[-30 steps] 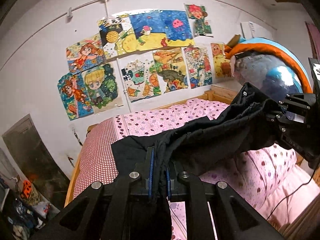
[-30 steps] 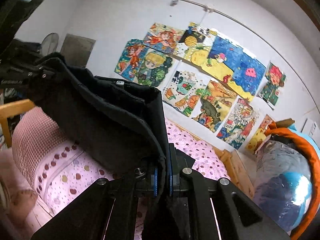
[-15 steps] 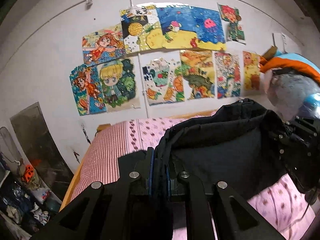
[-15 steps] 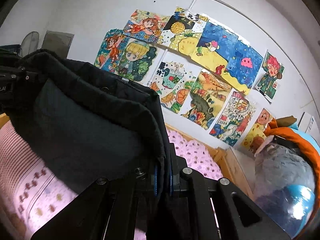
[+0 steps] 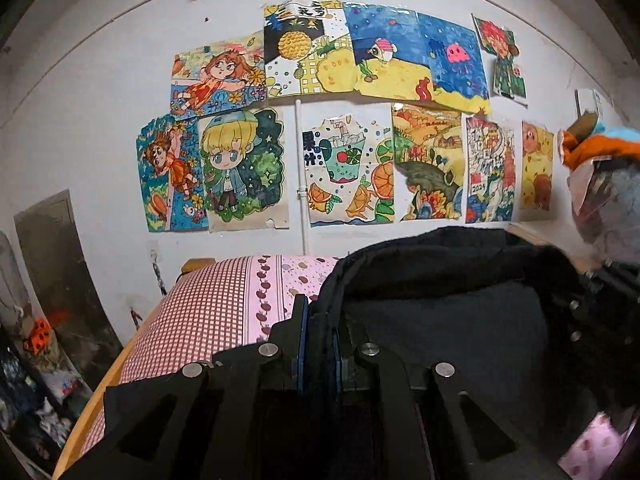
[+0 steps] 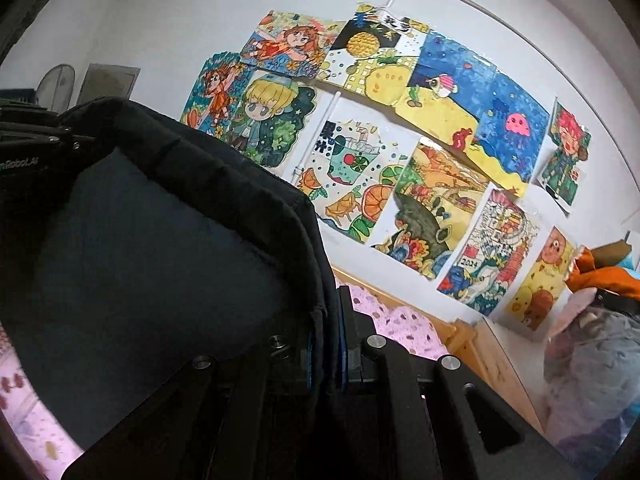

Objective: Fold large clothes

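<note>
A: Item one, the black garment [image 5: 440,304]. Location?

B: Raised over the pink bed cover [image 5: 224,308], strung between the two tools. Its thick hemmed edge sags in an arc from one grip to the other; a lower part seems to lie on the bed.

A: Left gripper [image 5: 318,344]?

B: Jaws clamped on one end of that edge, cloth pinched between the blue pads.

A: Right gripper [image 6: 325,346]?

B: Same: closed on the other end of the edge [image 6: 240,184], cloth bunched between the pads.

A: Reason for the two-point hold?

B: Likely to keep the edge spread so the held half lands flat on the half below; one grip alone would let it bunch.

A: Background?

B: Children's drawings [image 5: 340,120] on the wall, a wooden bed frame [image 6: 452,328], and a bagged bundle [image 6: 592,360] at the right.
</note>
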The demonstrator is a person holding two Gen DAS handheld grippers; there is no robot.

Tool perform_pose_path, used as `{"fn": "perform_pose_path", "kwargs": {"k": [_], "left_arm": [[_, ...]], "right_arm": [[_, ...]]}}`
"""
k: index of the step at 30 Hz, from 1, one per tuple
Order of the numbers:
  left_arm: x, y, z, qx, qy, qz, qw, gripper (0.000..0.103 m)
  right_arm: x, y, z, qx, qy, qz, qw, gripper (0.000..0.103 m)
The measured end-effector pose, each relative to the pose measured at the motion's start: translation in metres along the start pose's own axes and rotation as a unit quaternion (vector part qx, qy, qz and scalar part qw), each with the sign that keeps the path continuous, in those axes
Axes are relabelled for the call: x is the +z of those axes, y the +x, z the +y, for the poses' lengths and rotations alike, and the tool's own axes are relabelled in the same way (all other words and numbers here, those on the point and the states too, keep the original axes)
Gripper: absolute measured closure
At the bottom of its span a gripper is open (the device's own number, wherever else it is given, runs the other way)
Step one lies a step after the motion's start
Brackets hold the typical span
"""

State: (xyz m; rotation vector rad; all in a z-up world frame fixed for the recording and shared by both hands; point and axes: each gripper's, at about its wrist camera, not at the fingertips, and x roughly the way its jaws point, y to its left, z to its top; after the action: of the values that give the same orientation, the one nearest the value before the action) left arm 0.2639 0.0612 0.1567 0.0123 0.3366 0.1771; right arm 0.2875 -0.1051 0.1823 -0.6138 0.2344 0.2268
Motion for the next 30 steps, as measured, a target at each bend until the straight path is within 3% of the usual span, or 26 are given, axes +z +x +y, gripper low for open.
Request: {"fn": "perform_pose_path", "kwargs": {"k": [4, 10, 13, 18, 30], "left_arm": [[-0.017, 0.028, -0.007, 0.011, 0.027, -0.013, 0.9995, 0.093], [-0.028, 0.059, -0.002, 0.009, 0.007, 0.019, 0.9998, 0.093], [-0.035, 0.069, -0.002, 0.009, 0.008, 0.029, 0.9995, 0.093], [-0.042, 0.083, -0.001, 0.008, 0.002, 0.046, 0.9989, 0.093], [-0.046, 0.099, -0.005, 0.002, 0.006, 0.078, 0.9969, 0.09]], "right_arm": [[-0.015, 0.024, 0.009, -0.005, -0.019, -0.009, 1.0, 0.095], [-0.032, 0.055, 0.024, -0.007, -0.031, -0.01, 0.999, 0.094], [-0.041, 0.066, 0.029, -0.01, -0.034, -0.014, 0.999, 0.089], [-0.052, 0.086, 0.029, 0.004, -0.007, 0.005, 1.0, 0.078], [-0.075, 0.103, 0.021, 0.024, 0.031, 0.029, 0.999, 0.071]]}}
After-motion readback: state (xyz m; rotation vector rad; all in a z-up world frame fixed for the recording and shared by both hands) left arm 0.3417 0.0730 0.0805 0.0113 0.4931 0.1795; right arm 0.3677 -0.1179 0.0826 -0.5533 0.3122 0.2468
